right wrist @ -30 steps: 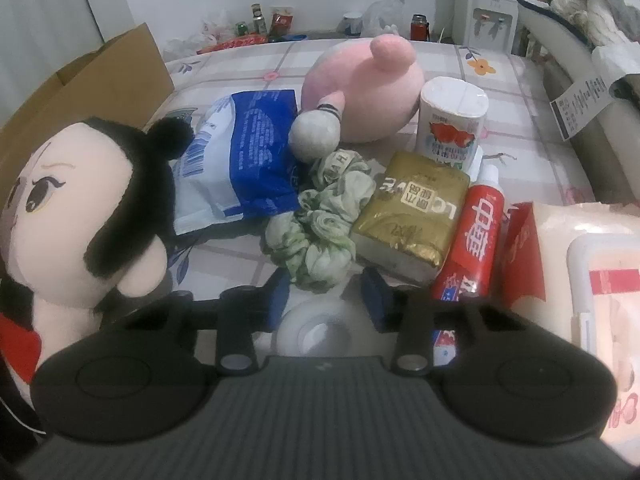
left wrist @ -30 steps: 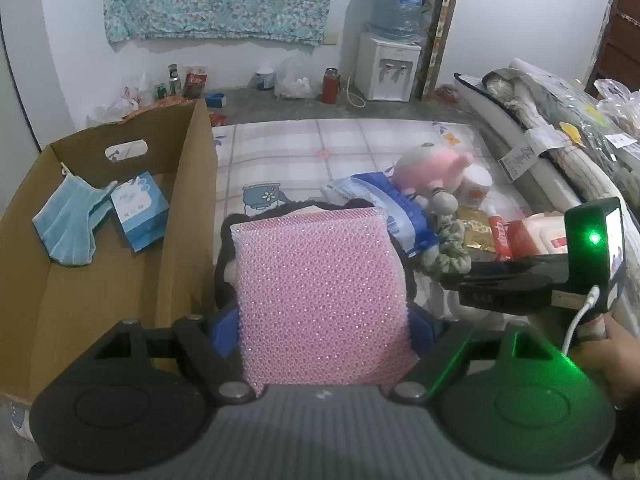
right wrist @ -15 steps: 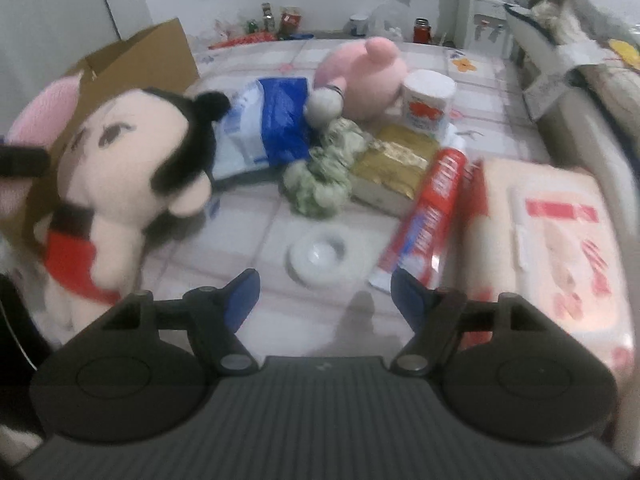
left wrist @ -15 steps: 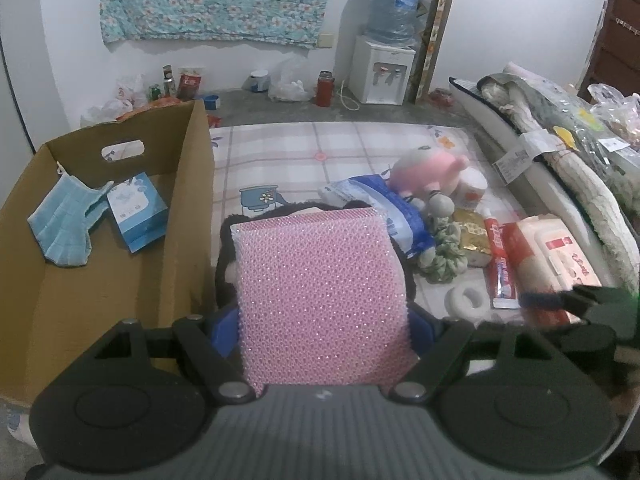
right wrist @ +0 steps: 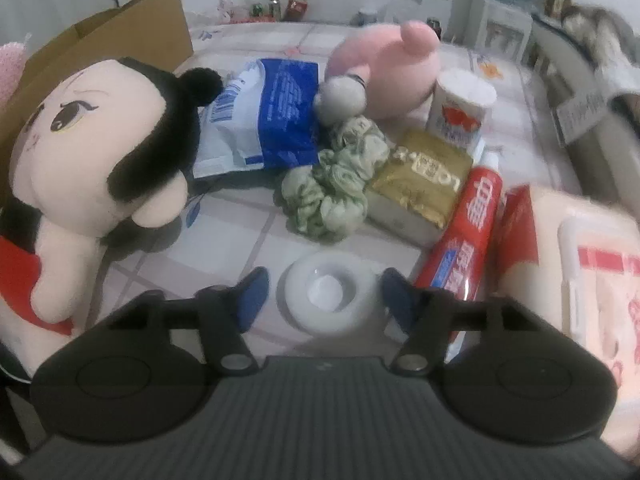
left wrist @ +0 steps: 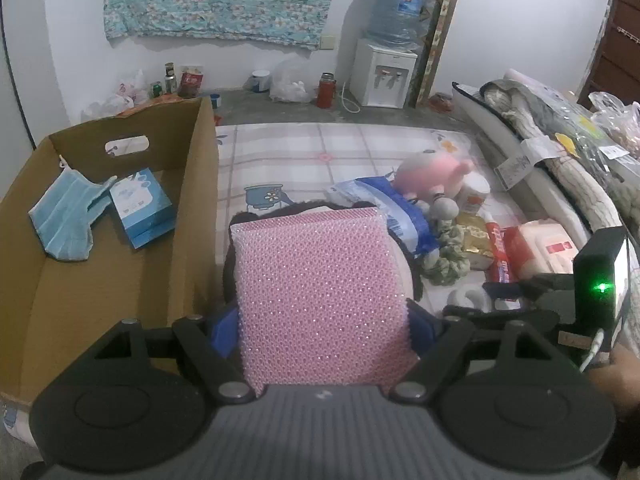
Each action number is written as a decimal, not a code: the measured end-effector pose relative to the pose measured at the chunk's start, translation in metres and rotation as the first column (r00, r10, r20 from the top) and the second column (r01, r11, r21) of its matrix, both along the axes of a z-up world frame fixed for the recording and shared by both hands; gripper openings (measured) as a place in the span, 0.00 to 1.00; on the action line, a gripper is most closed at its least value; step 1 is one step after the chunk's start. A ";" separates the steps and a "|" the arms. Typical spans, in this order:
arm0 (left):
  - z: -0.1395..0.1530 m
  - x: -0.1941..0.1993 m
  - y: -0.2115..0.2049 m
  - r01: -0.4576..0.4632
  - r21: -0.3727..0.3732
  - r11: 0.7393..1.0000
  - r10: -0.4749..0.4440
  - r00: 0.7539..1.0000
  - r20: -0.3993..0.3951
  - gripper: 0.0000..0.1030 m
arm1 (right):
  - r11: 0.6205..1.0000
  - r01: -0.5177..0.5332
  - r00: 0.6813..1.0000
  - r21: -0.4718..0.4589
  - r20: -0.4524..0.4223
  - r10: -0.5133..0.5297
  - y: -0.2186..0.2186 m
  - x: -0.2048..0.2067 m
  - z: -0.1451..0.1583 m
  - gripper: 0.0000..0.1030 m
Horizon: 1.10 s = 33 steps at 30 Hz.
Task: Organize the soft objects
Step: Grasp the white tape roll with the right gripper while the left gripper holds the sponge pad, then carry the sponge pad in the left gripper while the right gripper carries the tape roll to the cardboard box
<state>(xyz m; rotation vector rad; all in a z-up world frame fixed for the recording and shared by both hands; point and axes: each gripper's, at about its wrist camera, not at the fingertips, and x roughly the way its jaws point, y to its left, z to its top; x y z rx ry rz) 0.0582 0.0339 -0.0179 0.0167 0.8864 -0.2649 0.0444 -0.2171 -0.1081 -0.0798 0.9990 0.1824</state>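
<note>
Left gripper [left wrist: 322, 322] clamped on a pink mesh sponge [left wrist: 320, 296] that fills the gap between its blue fingers [left wrist: 222, 330] and sticks out forward, just right of the cardboard box [left wrist: 92, 292] holding a blue cloth [left wrist: 66, 220] and tissue pack [left wrist: 142, 208]. Right gripper [right wrist: 326, 294] jaws closing around a white tape roll [right wrist: 330, 296] lying flat on the checked sheet [right wrist: 240, 248], one blue pad each side, slight gaps, not yet pressing. Green scrunchie [right wrist: 334, 188] just beyond the roll, toothpaste tube [right wrist: 464, 232] to its right, doll plush [right wrist: 96, 156] at left.
</note>
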 end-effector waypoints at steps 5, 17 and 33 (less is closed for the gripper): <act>0.000 -0.002 0.004 -0.003 -0.002 1.000 0.003 1.000 0.003 0.79 | 0.999 0.049 0.999 0.023 0.012 -0.049 -0.003 -0.009 0.011 0.46; 0.034 -0.068 0.040 0.016 -0.050 0.999 -0.015 1.000 0.013 0.79 | 0.961 0.046 0.992 0.272 0.100 -0.076 -0.002 -0.129 0.119 0.46; 0.137 -0.186 0.109 0.019 -0.109 0.994 -0.004 0.992 0.128 0.79 | 0.867 -0.260 0.945 0.426 0.295 0.138 0.069 -0.214 0.239 0.46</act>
